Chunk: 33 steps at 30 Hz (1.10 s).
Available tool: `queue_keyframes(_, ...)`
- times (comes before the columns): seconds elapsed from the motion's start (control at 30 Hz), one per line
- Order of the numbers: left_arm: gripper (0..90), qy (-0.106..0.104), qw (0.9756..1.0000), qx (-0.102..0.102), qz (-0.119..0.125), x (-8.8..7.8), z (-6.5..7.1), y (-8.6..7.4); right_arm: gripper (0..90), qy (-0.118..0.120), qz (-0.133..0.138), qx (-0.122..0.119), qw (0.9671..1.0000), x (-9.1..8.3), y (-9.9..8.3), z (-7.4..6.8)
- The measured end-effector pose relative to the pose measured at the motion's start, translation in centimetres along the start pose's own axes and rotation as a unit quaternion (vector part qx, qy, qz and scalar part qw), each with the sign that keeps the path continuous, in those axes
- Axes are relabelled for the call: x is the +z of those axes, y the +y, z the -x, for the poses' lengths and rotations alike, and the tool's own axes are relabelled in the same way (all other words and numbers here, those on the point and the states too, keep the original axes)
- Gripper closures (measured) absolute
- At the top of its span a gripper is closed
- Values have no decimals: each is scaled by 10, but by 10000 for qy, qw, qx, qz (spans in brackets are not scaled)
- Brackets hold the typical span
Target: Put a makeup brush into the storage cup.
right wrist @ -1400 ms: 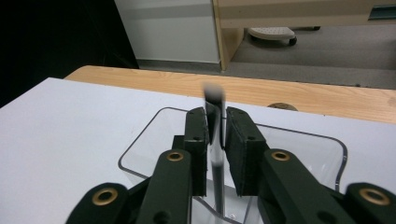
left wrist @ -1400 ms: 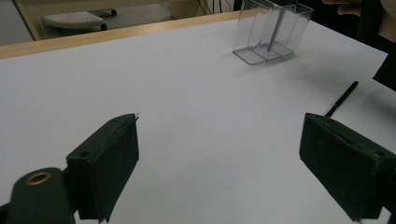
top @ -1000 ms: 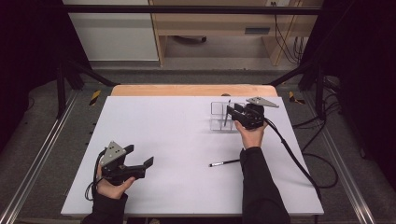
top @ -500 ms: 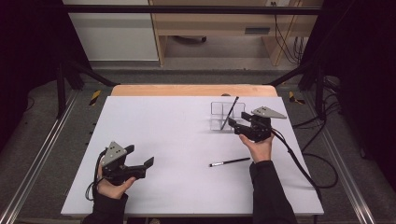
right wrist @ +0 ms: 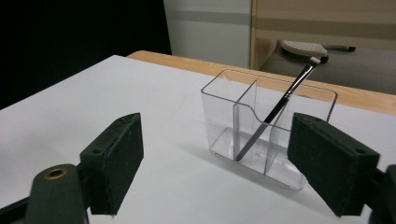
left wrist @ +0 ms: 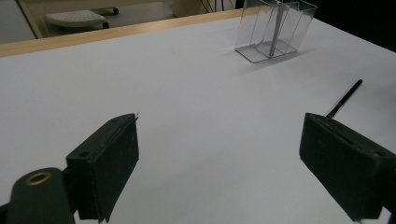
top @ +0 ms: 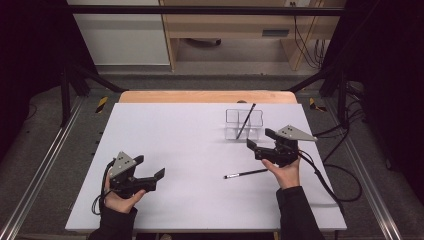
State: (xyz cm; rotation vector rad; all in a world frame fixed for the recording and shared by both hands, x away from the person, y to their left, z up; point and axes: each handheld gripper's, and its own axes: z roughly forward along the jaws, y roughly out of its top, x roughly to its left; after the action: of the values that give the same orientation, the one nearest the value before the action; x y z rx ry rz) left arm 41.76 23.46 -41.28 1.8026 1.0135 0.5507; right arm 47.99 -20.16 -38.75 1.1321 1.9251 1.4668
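A clear divided organizer [top: 243, 123] stands right of centre in the high view, a makeup brush [top: 246, 120] leaning in its middle compartment. A second brush [top: 246, 174] lies on the white table [top: 175, 145] below it. The right gripper [top: 260, 144] and left gripper [top: 159, 178] are both spread wide, holding nothing.

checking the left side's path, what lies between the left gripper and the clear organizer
Only bare white table in the high view, between the left gripper and the clear organizer.
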Motion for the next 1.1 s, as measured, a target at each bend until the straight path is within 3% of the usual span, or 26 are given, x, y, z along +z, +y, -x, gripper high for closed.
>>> queue_keyframes(0.57, 108, -28, 10000, 20, 51, -3, 0, 2, 111, 101, 57, 59, 9999, -34, -19, -5)
queue_keyframes(1.1, 107, -23, 10000, 18, 85, -4, 0, 3, 97, 124, -70, -67, 9999, -49, -32, -10)
